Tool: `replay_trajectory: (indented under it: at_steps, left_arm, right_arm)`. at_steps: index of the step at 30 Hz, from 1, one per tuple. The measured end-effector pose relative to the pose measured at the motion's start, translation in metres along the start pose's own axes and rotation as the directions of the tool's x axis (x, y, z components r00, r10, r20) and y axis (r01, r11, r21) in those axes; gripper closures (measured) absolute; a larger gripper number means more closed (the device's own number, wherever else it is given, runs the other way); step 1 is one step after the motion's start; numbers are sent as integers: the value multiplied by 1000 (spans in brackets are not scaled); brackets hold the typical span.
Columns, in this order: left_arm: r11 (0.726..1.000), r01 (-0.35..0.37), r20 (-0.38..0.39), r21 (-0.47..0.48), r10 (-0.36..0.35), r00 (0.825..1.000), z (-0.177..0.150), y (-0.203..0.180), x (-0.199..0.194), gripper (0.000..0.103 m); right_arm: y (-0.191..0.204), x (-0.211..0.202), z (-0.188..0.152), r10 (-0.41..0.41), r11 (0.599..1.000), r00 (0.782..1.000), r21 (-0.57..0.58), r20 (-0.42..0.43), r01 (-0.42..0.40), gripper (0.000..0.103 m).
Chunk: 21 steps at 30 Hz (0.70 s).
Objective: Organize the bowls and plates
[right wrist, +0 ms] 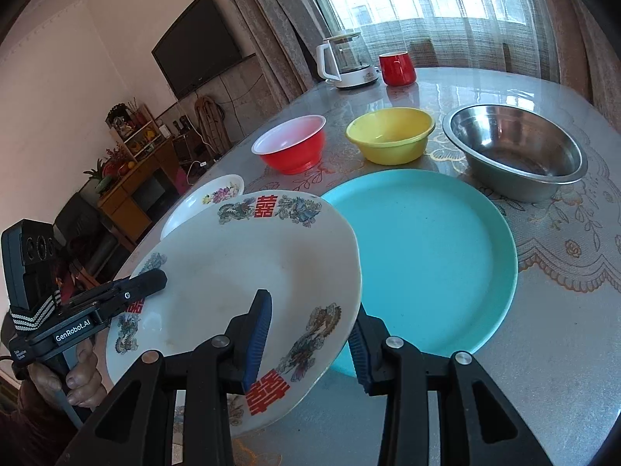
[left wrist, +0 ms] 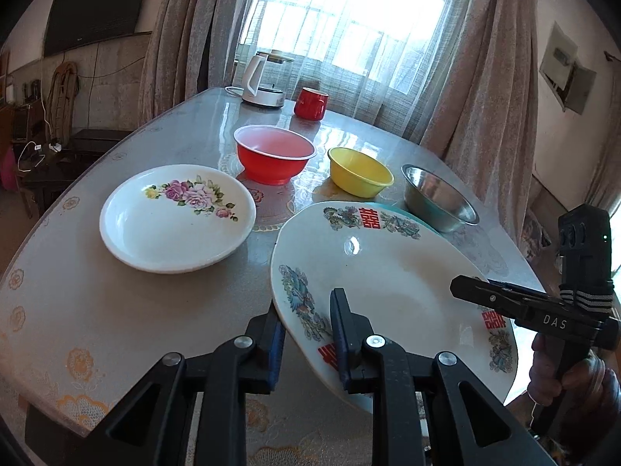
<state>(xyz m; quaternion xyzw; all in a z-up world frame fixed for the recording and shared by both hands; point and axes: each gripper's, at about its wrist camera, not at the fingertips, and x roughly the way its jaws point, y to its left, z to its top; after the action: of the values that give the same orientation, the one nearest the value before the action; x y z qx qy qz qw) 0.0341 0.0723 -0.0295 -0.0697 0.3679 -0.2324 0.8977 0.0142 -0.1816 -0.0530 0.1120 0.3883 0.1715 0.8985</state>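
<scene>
A white plate with red characters and dragon patterns (left wrist: 388,283) (right wrist: 233,272) is held tilted above the table. My left gripper (left wrist: 308,334) straddles its near left rim, and my right gripper (right wrist: 310,334) straddles its opposite rim; both pinch it. The right gripper also shows in the left wrist view (left wrist: 504,299), and the left one in the right wrist view (right wrist: 128,291). A teal plate (right wrist: 427,252) lies on the table under the lifted plate's far side. A white rose plate (left wrist: 174,217) lies to the left. Red (left wrist: 273,155), yellow (left wrist: 359,173) and steel (left wrist: 438,198) bowls stand behind.
A white kettle (left wrist: 266,77) and a red mug (left wrist: 310,103) stand at the far end of the table (left wrist: 97,310) by the curtained window. The table's edge runs close on the right in the left wrist view. A TV and cabinets are at the left wall.
</scene>
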Motion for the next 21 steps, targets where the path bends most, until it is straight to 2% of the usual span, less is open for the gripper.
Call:
replay_trajectory:
  at_steps: [5,10,15,21]
  left_arm:
    - [999,25,-29,46,-23,999,14,-23,28,80]
    - [995,33,-54,98,-28,998,27,-47,53,80]
    - [993,49,-80,108,-41,996,37,-55,76,79]
    - [991,28,-108,134,-14,994,45,-62,102,79]
  right_arm:
    - [-22,-13,4,-64,997,998,46,28,62,64]
    - [-49,-16,3,-124,985,992,122,18,121,64]
    - [-63,-22,6,-161,978,986,136,32,156,64]
    - [-77,-9,12,-222,967,975,135,11,218,64]
